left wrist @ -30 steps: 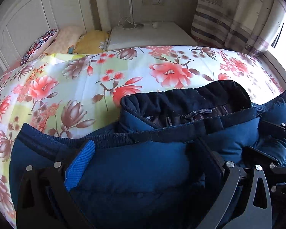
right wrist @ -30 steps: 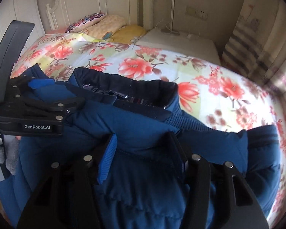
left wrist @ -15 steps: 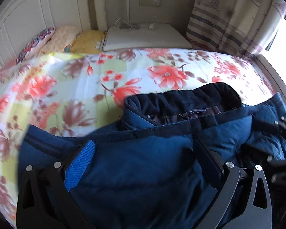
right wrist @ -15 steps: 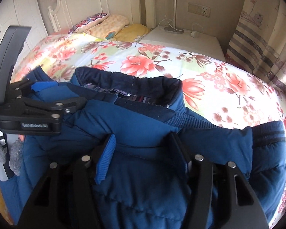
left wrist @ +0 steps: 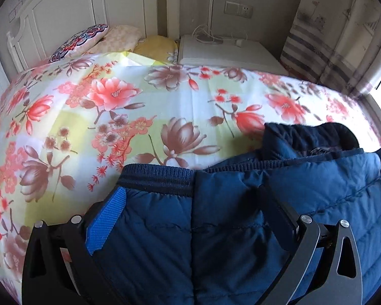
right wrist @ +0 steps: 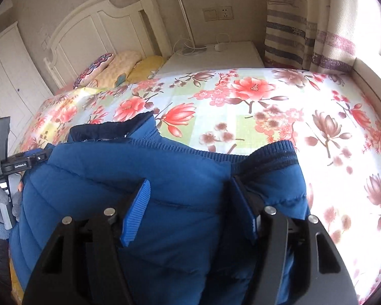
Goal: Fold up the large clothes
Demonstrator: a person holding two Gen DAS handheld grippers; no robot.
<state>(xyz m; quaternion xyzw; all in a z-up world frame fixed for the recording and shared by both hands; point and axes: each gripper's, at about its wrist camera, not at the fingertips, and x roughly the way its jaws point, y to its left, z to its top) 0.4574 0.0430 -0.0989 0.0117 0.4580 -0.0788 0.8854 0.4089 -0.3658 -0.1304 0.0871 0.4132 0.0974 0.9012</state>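
The jacket (left wrist: 241, 228) lies bunched on the bed (left wrist: 139, 127), each gripper's jaws clamped on a thick padded fold: left gripper (left wrist: 190, 213), right gripper (right wrist: 190, 203). It looks puffy, soft and slippery; gripping near the ribbed hem (right wrist: 203, 152) seems safest.

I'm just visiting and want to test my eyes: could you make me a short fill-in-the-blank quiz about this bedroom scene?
1. The padded jacket between the fingers is ____ in colour.
2. The bedspread is printed with ____.
3. Pillows lie by the white ____.
4. The inner pad on a finger of the right gripper is ____.

Missing words: blue; flowers; headboard; blue
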